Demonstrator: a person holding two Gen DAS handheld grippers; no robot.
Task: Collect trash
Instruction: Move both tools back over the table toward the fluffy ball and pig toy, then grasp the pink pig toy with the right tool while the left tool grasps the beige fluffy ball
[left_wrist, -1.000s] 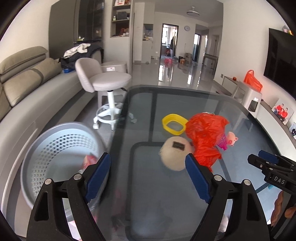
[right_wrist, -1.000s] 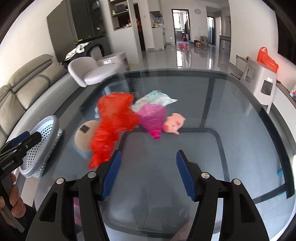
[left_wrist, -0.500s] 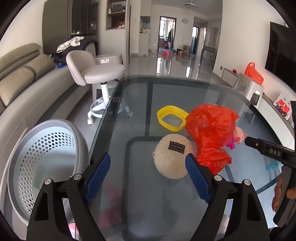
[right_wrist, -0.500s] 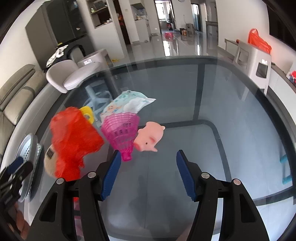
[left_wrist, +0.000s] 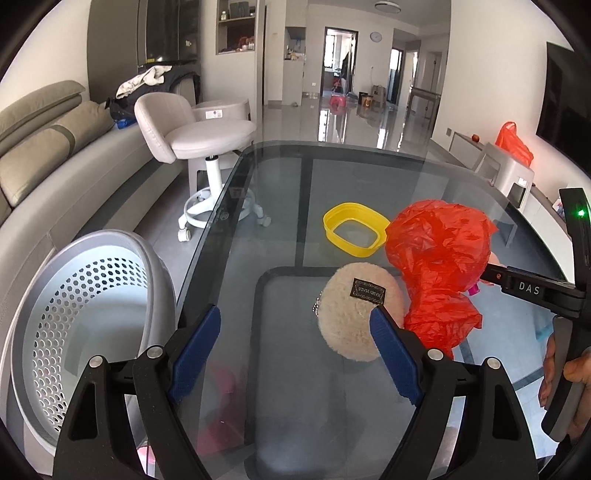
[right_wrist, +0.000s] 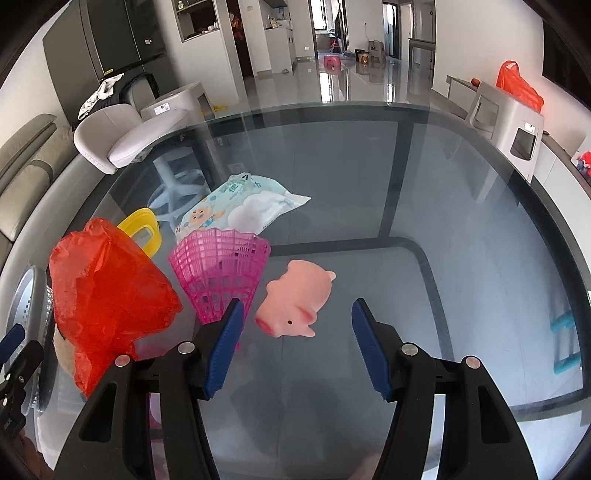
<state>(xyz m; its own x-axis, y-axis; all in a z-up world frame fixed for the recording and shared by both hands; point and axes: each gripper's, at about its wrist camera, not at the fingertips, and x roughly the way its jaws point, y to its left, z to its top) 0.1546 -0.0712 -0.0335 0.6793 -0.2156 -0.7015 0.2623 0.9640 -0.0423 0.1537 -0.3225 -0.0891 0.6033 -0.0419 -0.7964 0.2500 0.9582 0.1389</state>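
On the glass table (left_wrist: 280, 192) lie a crumpled red plastic bag (left_wrist: 439, 258), a cream fluffy round pouch (left_wrist: 351, 314), a yellow ring-shaped lid (left_wrist: 352, 234), a pink mesh basket (right_wrist: 219, 273), a pink toy pig (right_wrist: 295, 299) and a wet-wipes pack (right_wrist: 240, 206). My left gripper (left_wrist: 295, 347) is open and empty, its right finger just in front of the pouch. My right gripper (right_wrist: 295, 343) is open and empty, just short of the pig. A grey perforated bin (left_wrist: 85, 314) stands left of the table.
A white swivel stool (left_wrist: 199, 136) and a grey sofa (left_wrist: 44, 147) stand to the left. A white cabinet with a red bag (right_wrist: 517, 110) stands at the right. The table's left edge (left_wrist: 207, 240) runs beside the bin.
My left gripper has swung from over the bin toward the pouch and bag. My right gripper has moved right and closer to the pig and the mesh basket.
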